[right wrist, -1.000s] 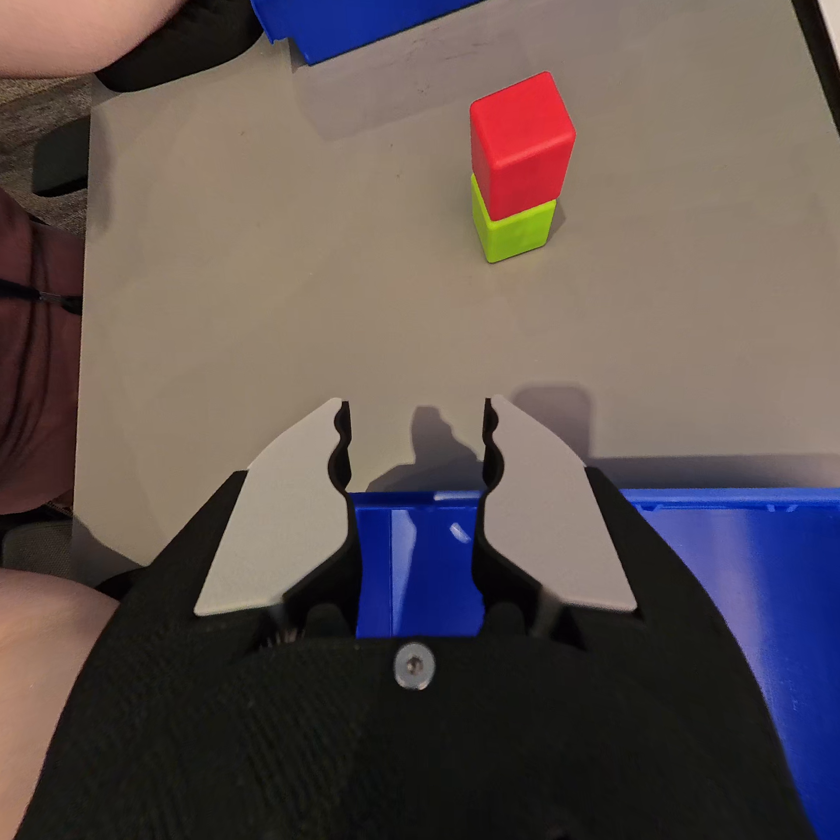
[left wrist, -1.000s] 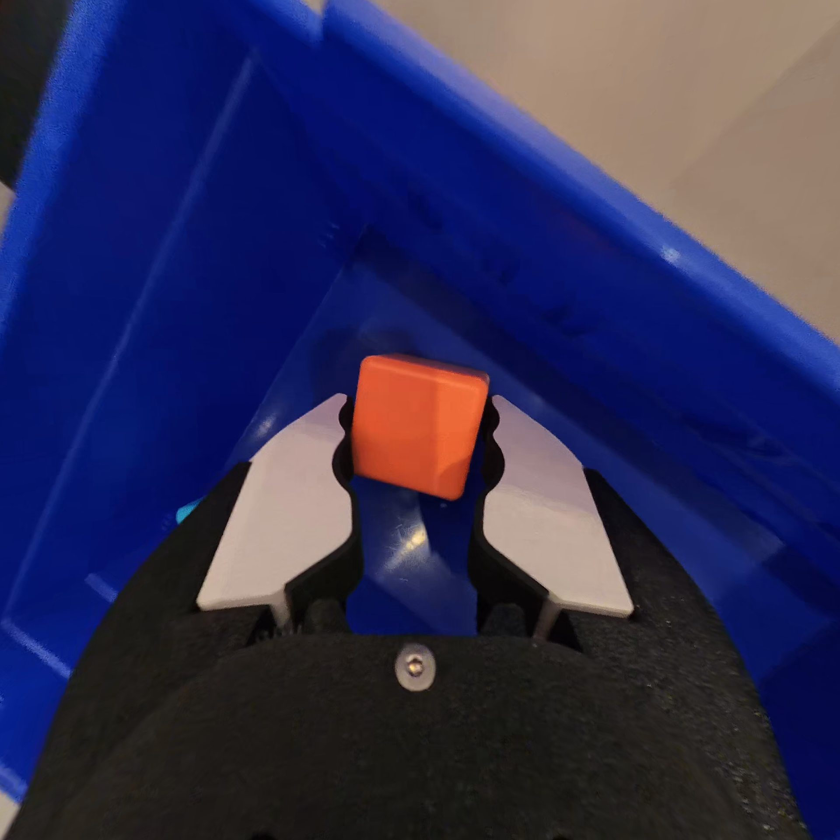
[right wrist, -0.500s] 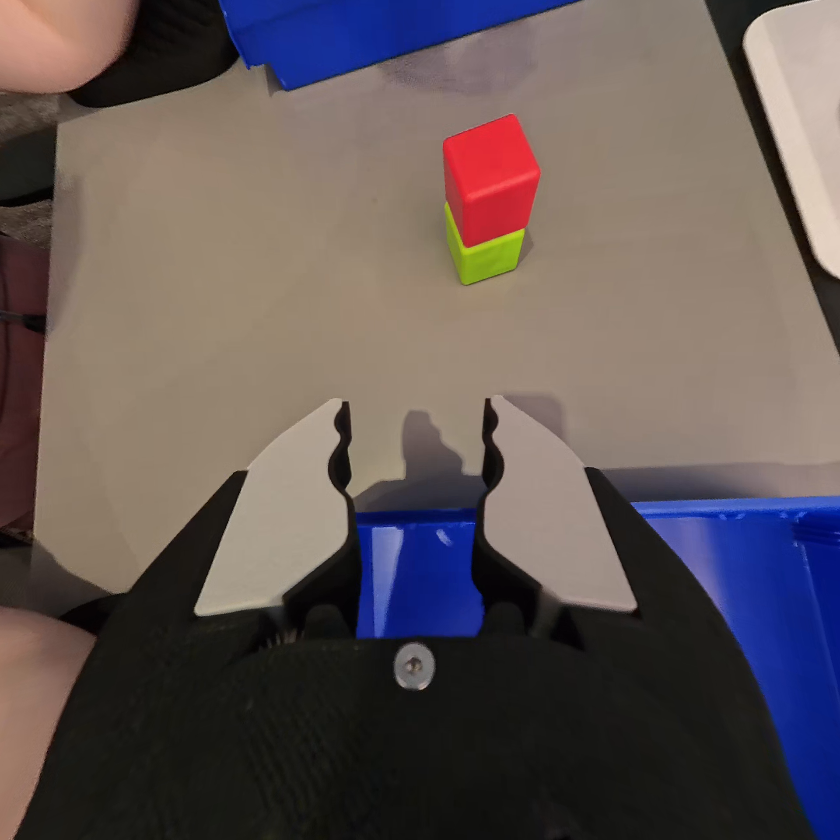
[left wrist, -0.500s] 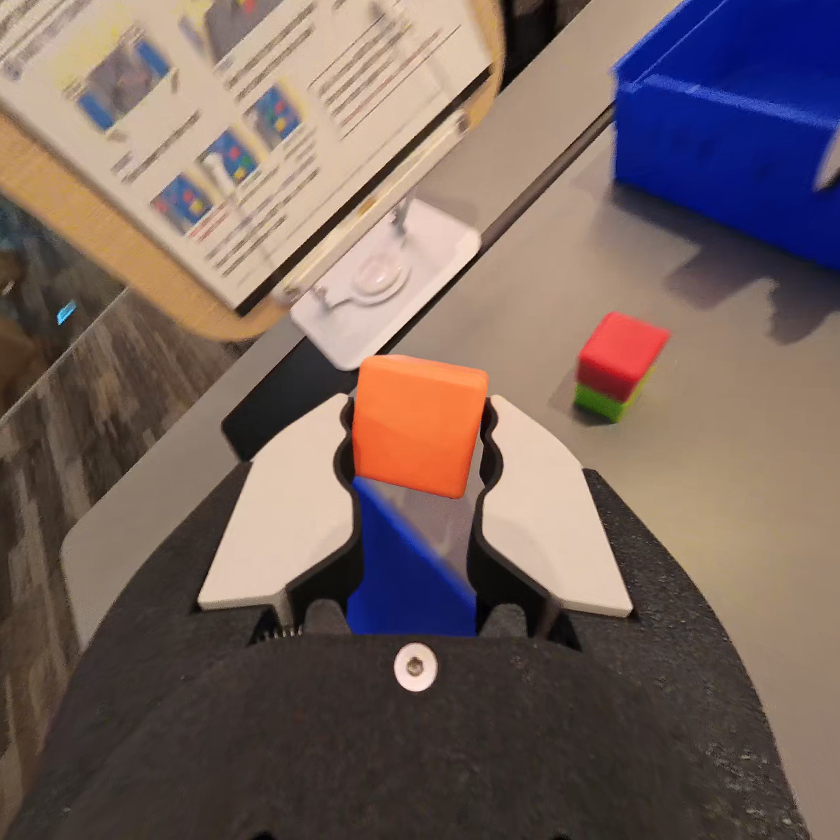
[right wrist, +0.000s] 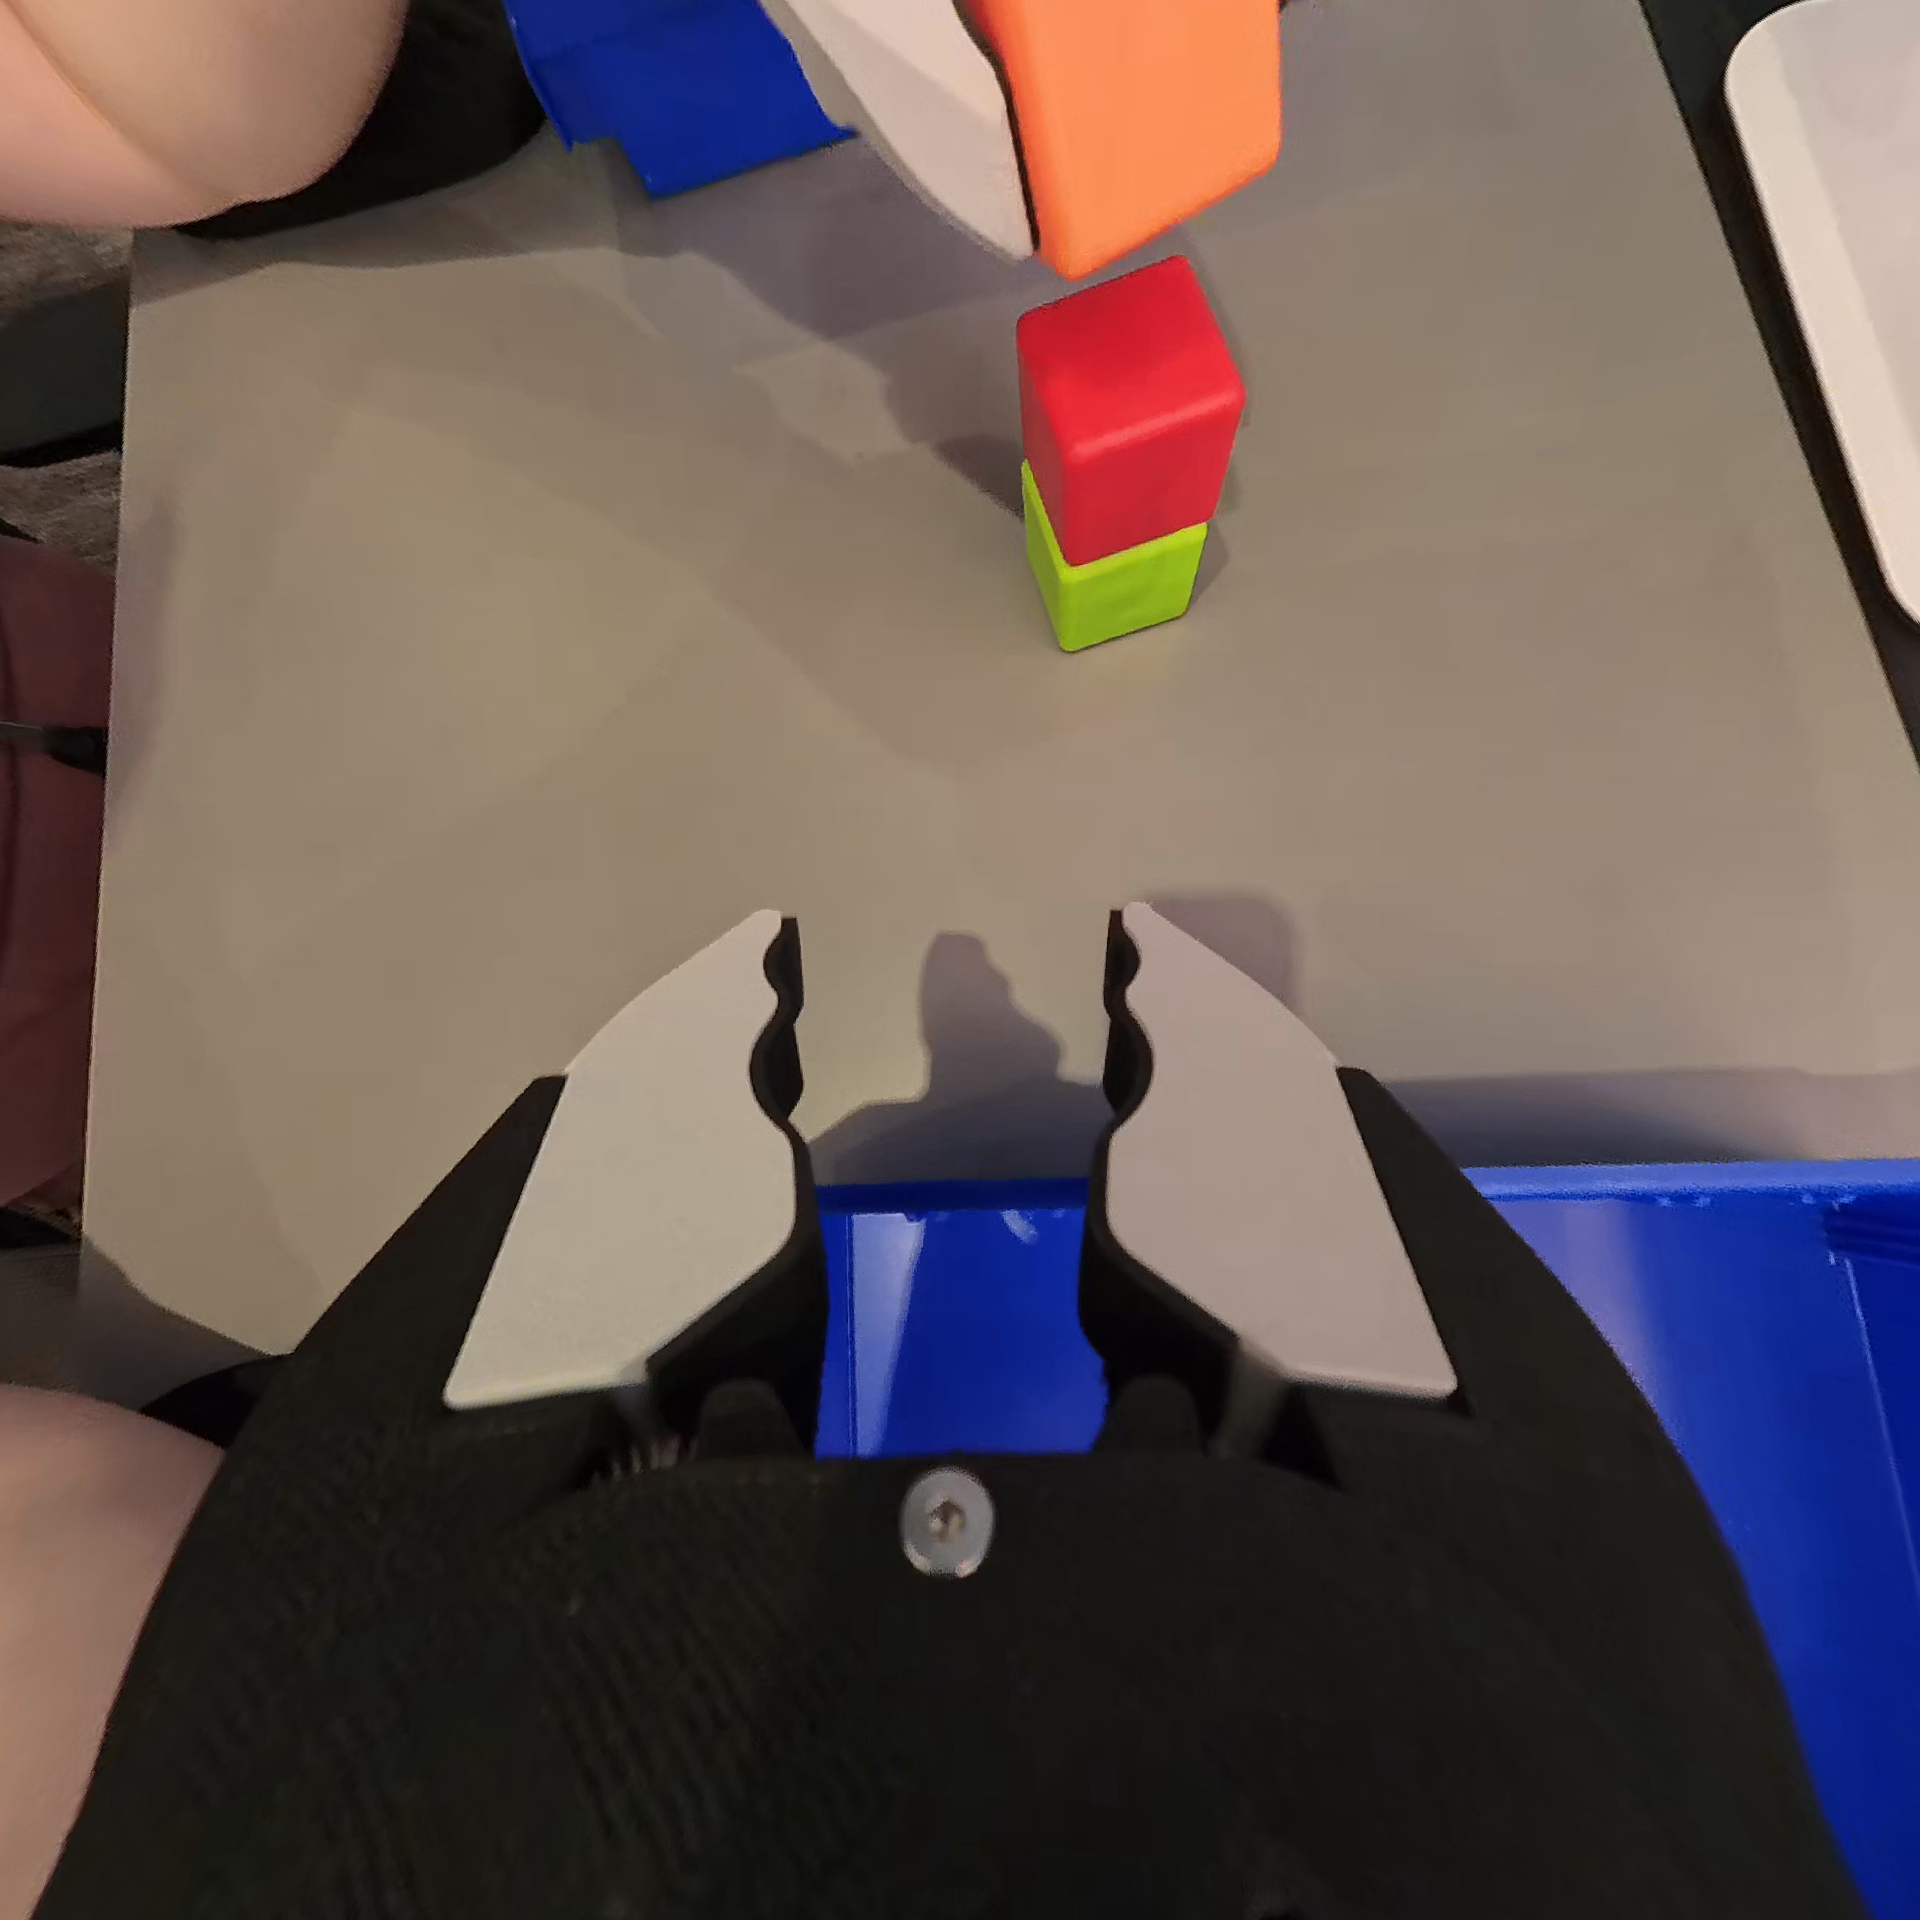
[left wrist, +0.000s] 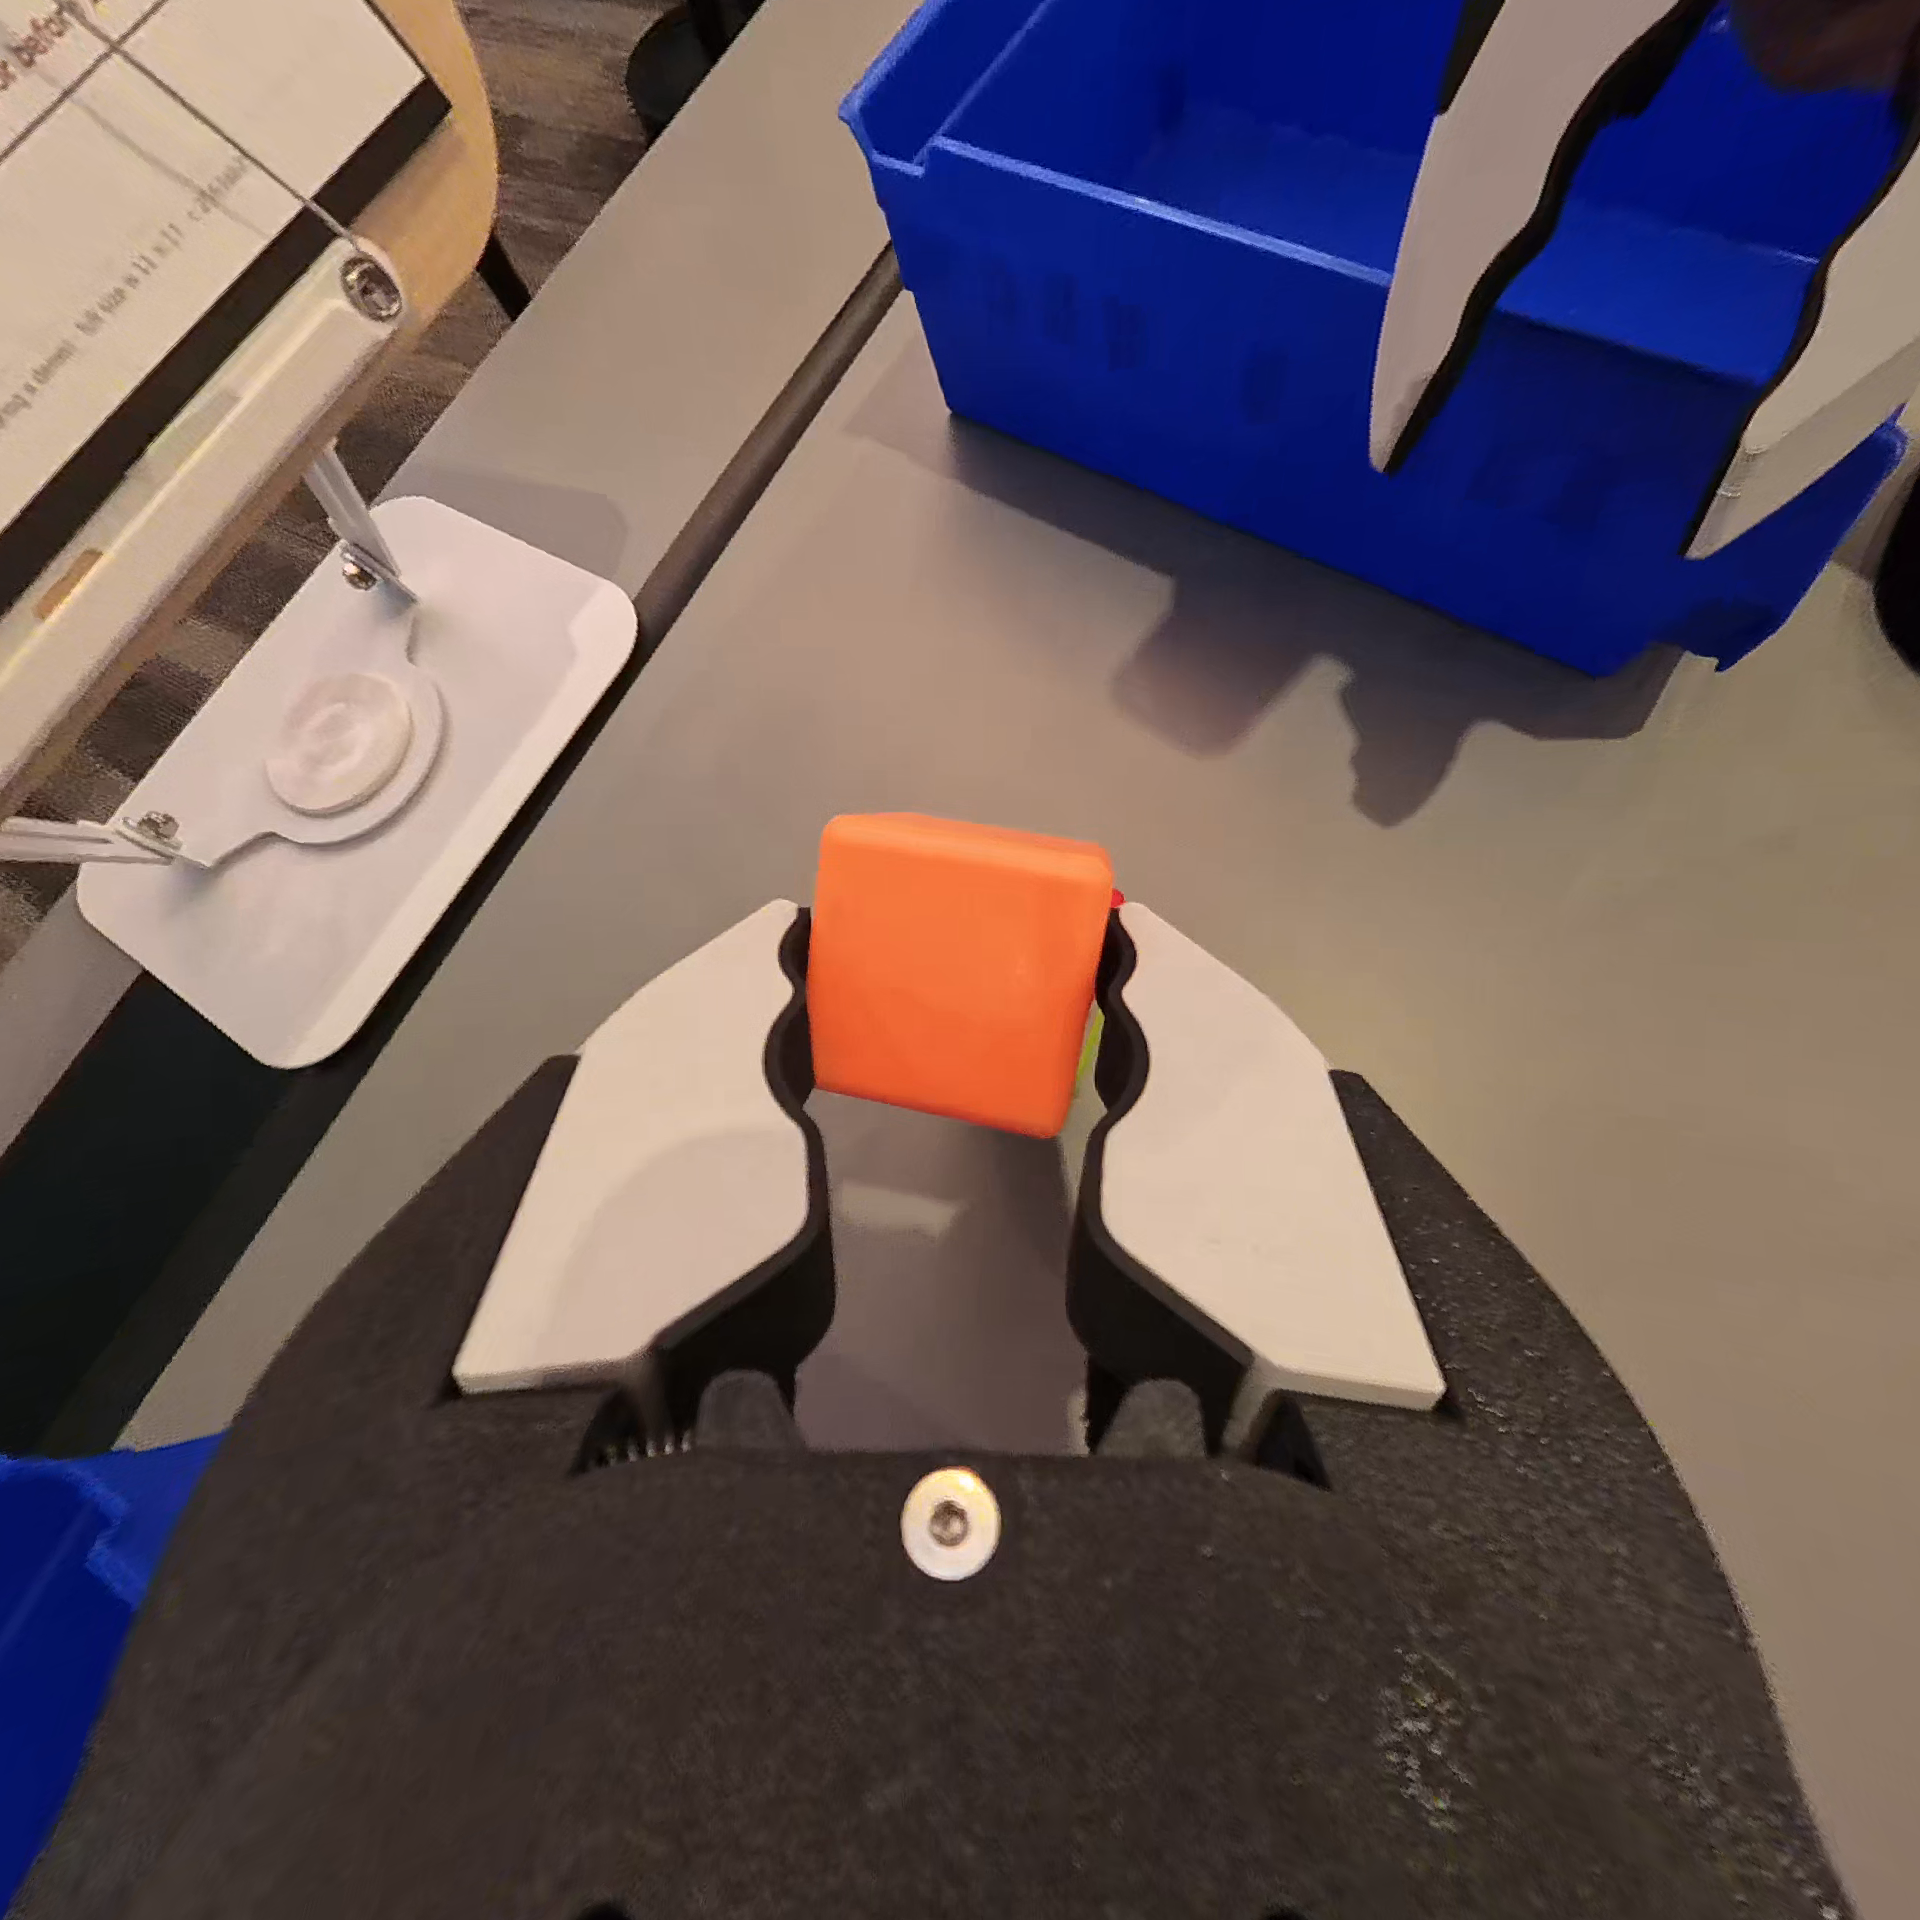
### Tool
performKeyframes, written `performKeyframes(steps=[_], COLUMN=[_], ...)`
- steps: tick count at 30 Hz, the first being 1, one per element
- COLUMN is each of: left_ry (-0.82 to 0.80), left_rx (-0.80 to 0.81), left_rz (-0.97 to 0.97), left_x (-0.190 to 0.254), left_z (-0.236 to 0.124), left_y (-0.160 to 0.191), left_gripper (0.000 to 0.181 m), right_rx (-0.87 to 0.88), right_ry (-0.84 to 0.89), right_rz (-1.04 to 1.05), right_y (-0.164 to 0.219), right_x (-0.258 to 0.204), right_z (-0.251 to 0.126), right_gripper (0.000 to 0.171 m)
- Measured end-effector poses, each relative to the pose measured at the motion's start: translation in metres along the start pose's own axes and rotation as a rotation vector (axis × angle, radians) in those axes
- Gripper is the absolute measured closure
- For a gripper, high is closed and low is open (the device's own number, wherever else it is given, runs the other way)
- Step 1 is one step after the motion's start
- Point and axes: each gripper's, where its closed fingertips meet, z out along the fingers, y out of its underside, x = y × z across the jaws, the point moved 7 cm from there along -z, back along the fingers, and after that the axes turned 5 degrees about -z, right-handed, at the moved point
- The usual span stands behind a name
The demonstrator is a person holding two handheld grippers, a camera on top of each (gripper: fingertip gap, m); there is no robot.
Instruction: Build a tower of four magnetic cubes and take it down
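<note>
Right wrist view: the left tongs [right wrist: 1081,156] grip a smooth orange plastic cube [right wrist: 1143,125] just above, not touching, a red cube [right wrist: 1127,405] stacked on a lime-green cube [right wrist: 1117,587] on the grey tabletop [right wrist: 520,675]. The right tongs [right wrist: 956,997] hang open and empty, farther from the stack, over a blue plastic bin [right wrist: 1662,1351].

We see two cubes stacked near the middle of the desk [right wrist: 520,727] — the upper cube [right wrist: 1127,410] sits on the lower cube [right wrist: 1117,592]. A third cube [left wrist: 951,971], held between the left gripper's [left wrist: 951,987] jaws, hangs just above the stack. One bin [left wrist: 1195,343] stands at the desk's right side beneath the right gripper [right wrist: 954,997]; another bin [right wrist: 675,94] stands opposite — a stand base [left wrist: 343,769] lies behind the stack.
</note>
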Motion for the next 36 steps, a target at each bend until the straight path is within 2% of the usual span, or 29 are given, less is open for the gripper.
performKeyframes(steps=[3, 7, 10, 19, 30, 36], left_ry=[0.033, -0.035, -0.015, -0.107, -0.117, -0.117], left_rx=[-0.036, -0.115, -0.111, -0.148, -0.132, -0.112], left_rz=[0.040, 0.143, 0.145, 0.177, 0.155, 0.149], left_x=[0.006, 0.008, 0.011, 0.010, 0.006, 0.004], left_z=[0.007, 0.020, 0.025, 0.024, 0.005, 0.006], left_y=[-0.001, 0.003, 0.002, 0.004, 0.005, 0.005], left_gripper=[0.129, 0.130, 0.130, 0.127, 0.132, 0.132], right_rx=[-0.014, -0.014, -0.014, -0.010, -0.041, -0.056], right_ry=[-0.009, -0.004, 0.003, 0.052, 0.133, 0.172], right_rz=[-0.002, -0.002, -0.004, 0.007, -0.014, -0.025], right_y=[0.001, 0.000, -0.001, -0.003, -0.006, -0.007], right_x=[-0.001, -0.001, -0.001, 0.005, 0.009, 0.010], right_z=[0.002, 0.002, 0.002, 0.004, 0.009, 0.009], right_gripper=[0.114, 0.114, 0.114, 0.110, 0.108, 0.106])
